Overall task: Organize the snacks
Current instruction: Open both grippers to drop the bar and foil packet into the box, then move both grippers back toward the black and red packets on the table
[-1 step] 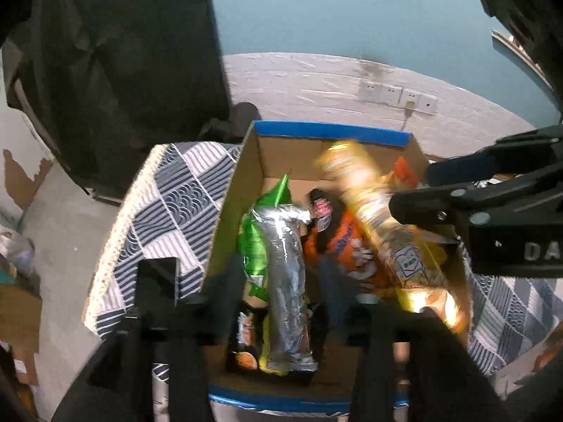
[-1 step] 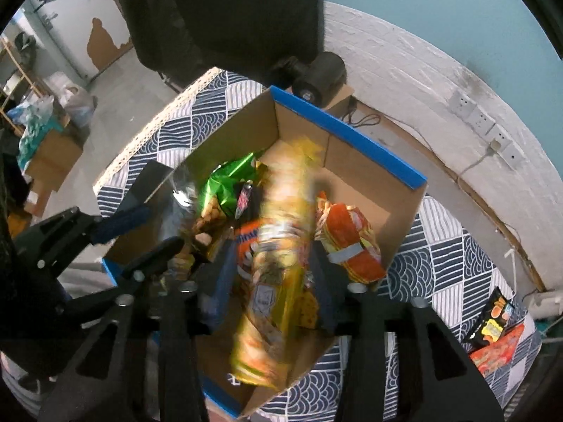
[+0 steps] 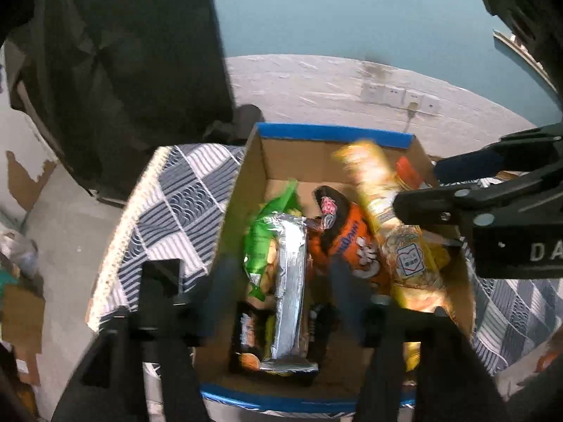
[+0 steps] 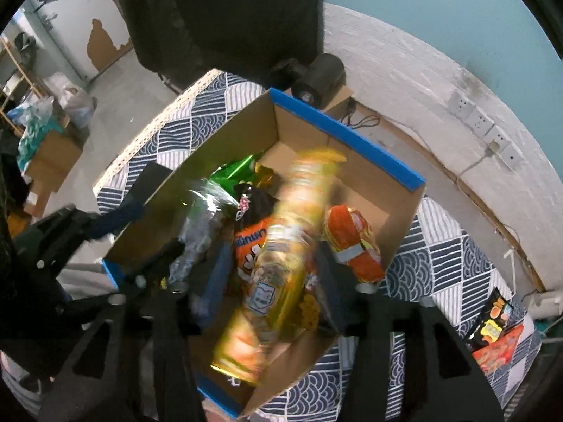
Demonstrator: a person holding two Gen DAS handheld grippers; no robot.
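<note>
A: Start at the right gripper [image 4: 271, 302]. What is between its fingers?

B: A long yellow snack pack [image 4: 281, 267], blurred. It runs up from about 6 o'clock toward 12 between the two dark fingers [image 4: 214, 277], which stand wide on either side of it. I cannot tell whether they touch the pack.

A: And the left gripper [image 3: 281, 292]?

B: Its fingers stand wide too, over the near end of the cardboard box [image 3: 242, 190]. A silver foil pack [image 3: 290, 281] lies lengthwise between them, with a green bag [image 3: 260, 242] just beside it at 10 o'clock. Contact is unclear there as well.

A: Where are the rest of the snacks?

B: In the left wrist view an orange bag [image 3: 355, 246] lies at the middle of the box, touching the foil pack's right side, and the yellow pack slants across at 2 o'clock, under the right gripper's black body. From the right wrist, an orange-red pack [image 4: 352, 242] lies at 2 o'clock of the yellow one, against the box's right wall.

A: Anything outside the box?

B: The box sits on a blue patterned cloth [image 4: 450, 253]. At 4 o'clock, well apart, two more snack bags [image 4: 496, 330] lie on it.
</note>
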